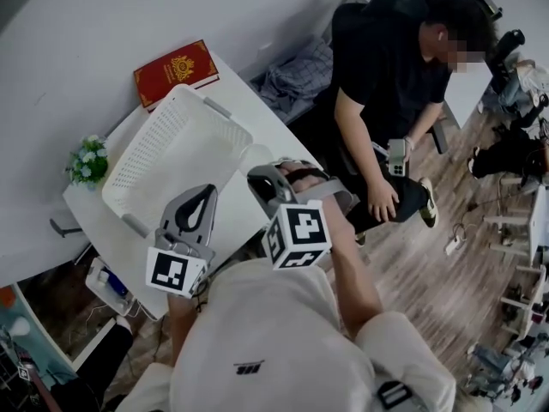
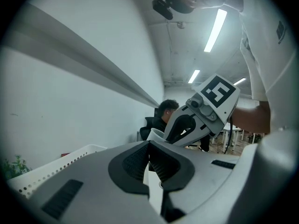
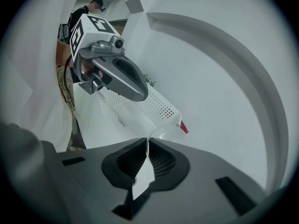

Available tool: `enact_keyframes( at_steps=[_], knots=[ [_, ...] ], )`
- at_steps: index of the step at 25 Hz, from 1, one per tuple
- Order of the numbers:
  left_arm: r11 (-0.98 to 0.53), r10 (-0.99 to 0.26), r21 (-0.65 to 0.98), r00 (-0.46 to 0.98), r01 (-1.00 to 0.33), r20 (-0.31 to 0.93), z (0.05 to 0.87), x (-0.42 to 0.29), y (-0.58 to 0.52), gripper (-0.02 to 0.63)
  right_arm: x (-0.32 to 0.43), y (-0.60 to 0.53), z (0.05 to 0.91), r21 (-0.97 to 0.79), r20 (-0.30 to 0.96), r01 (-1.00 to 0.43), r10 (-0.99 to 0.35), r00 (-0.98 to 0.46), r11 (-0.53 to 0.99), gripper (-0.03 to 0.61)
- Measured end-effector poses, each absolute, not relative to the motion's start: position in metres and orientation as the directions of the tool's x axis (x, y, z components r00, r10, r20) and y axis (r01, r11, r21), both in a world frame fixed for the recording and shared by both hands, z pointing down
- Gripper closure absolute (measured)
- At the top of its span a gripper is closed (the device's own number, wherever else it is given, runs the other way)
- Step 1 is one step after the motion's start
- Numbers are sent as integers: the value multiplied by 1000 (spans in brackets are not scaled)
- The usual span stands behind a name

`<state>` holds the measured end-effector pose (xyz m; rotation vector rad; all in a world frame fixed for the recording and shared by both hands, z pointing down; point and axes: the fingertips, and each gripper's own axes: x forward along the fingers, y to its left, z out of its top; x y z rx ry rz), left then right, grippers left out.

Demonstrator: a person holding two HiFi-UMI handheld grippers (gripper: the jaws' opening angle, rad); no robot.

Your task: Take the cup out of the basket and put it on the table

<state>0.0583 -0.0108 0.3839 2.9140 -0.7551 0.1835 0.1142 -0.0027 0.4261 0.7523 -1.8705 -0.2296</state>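
A white cup (image 1: 256, 156) is beside the right-hand rim of the white perforated basket (image 1: 184, 94), over the white table (image 1: 96, 215). My right gripper (image 1: 262, 178) is shut on the cup's thin rim (image 3: 163, 132), which sits between the pads (image 3: 148, 144). Whether the cup's base touches the table is hidden. My left gripper (image 1: 204, 194) hovers at the basket's near corner; its jaws (image 2: 149, 146) are shut with nothing between them. The left gripper view shows the cup (image 2: 155, 135) under the right gripper (image 2: 196, 115). The basket (image 3: 150, 106) looks empty.
A red book (image 1: 176, 71) lies on the table behind the basket, and a small plant (image 1: 87, 161) stands at its left. A seated person (image 1: 386, 84) is close to the table's right side. A white device (image 1: 107, 283) sits low at the left.
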Motion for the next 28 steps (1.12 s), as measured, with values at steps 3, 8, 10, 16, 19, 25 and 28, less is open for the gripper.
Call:
enact_keyframes(
  at_steps=[3,8,10,16,19,25,28],
  knots=[
    [-879,-453,92,879,-468,147,384,65,-10,604,123,4,429,475,772,-415,-594,-226,776,552],
    [-895,-418,104,898,-433,136,386,75,-5,604,134,13,442,451,793,-446,-576,-198,773,552],
    [-901,-406,110,904,-420,132,387,77,-3,604,136,16,449,439,800,-456,-567,-193,774,552],
    [-913,-373,129,919,-388,125,394,86,4,604,143,25,477,395,832,-476,-526,-176,786,552],
    [-919,-356,136,927,-370,116,396,92,9,604,144,30,492,372,850,-479,-499,-169,795,552],
    [-927,-324,162,939,-340,117,409,105,20,604,147,38,521,331,880,-480,-449,-153,813,552],
    [-929,-308,173,943,-327,127,419,110,25,604,148,44,538,307,894,-480,-422,-149,821,552]
  ],
)
